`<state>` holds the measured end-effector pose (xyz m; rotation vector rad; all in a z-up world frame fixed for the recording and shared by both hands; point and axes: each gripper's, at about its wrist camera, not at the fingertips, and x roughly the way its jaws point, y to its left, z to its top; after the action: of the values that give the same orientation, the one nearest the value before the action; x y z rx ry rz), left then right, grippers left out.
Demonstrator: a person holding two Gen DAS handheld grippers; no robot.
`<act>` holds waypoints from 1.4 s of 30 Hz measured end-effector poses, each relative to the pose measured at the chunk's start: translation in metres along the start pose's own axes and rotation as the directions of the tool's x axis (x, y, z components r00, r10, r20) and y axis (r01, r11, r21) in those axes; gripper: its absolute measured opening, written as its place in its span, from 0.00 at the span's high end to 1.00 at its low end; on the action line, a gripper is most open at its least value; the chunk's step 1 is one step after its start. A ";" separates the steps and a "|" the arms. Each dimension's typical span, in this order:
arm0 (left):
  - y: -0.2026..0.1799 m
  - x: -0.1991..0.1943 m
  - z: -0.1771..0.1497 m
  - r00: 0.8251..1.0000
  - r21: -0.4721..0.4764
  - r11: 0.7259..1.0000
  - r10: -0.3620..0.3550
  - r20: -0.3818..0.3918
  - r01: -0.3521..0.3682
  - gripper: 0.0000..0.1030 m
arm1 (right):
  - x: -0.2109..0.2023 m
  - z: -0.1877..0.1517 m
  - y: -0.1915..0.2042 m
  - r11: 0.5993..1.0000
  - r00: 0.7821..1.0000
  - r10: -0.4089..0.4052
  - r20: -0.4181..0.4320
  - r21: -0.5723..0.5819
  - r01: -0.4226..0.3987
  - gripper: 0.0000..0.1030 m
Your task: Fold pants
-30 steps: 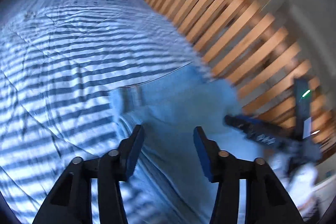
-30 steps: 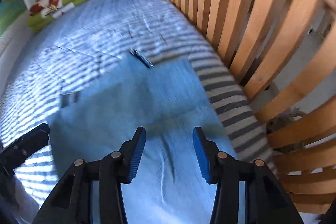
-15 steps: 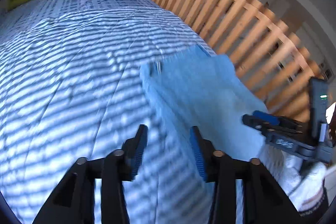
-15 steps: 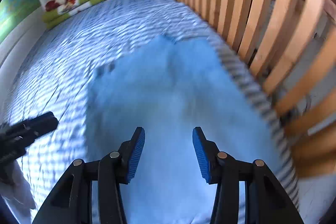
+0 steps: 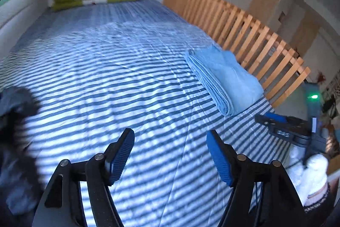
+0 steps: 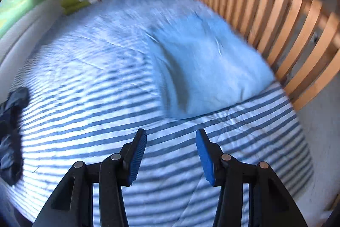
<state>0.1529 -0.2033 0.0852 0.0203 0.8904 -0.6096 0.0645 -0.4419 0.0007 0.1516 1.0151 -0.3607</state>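
At the far left edge of the bed [image 5: 106, 82], a dark heap of clothing [image 5: 14, 120] lies partly out of frame; it is blurred, so you cannot tell what garment it is or how it is bunched. If that is your next piece, a blind reach risks catching one loose layer and dragging the whole heap across the striped cover.

Your left gripper [image 5: 170, 154] hangs over bare stripes with its jaws opening and nothing between them. With them spread that wide, a low pass could snag the cover and pull a ridge into it.

Your right gripper [image 6: 171, 152] is about half open and also holds nothing; only the cover shows between its pads [image 6: 137, 156]. It sits nearer the pants, so a careless sweep from that hand is the likelier one to knock them.

The light blue pants [image 5: 225, 80] lie folded in a stack at the right side of the bed, just beside the wooden slatted rail [image 5: 255, 35], apart from both grippers. The stacked edges face left and look loose, so a brush there could peel the top layer open. Pushed rightward, the stack could slide against the rail or off the near corner.
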 end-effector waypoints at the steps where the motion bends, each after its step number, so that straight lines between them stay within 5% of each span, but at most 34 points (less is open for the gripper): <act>1: 0.000 -0.014 -0.007 1.000 0.003 1.000 0.004 0.010 -0.004 0.27 | -0.015 -0.003 0.014 1.000 1.000 0.003 0.025 -0.015 -0.002 0.57; 9: 0.007 -0.142 -0.060 0.987 -0.016 0.996 0.087 0.136 -0.086 0.14 | -0.129 -0.062 0.107 0.984 0.980 0.110 0.164 -0.160 -0.084 0.53; 18: 0.010 -0.229 -0.125 0.942 -0.045 0.969 0.245 0.228 -0.241 0.05 | -0.166 -0.127 0.144 0.979 0.974 0.135 0.179 -0.174 -0.104 0.49; 28: 0.013 -0.247 -0.193 0.938 -0.092 0.957 0.287 0.195 -0.274 0.04 | -0.192 -0.171 0.172 0.970 0.969 0.124 0.213 -0.231 -0.073 0.42; 42: 0.037 -0.211 -0.191 0.947 -0.096 0.952 0.300 0.111 -0.290 0.04 | -0.157 -0.175 0.174 0.986 0.983 0.058 0.176 -0.166 -0.028 0.36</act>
<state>-0.0663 -0.0191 0.1091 0.0438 0.7704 -0.2919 -0.0874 -0.1945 0.0349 -0.0071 0.8567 -0.2453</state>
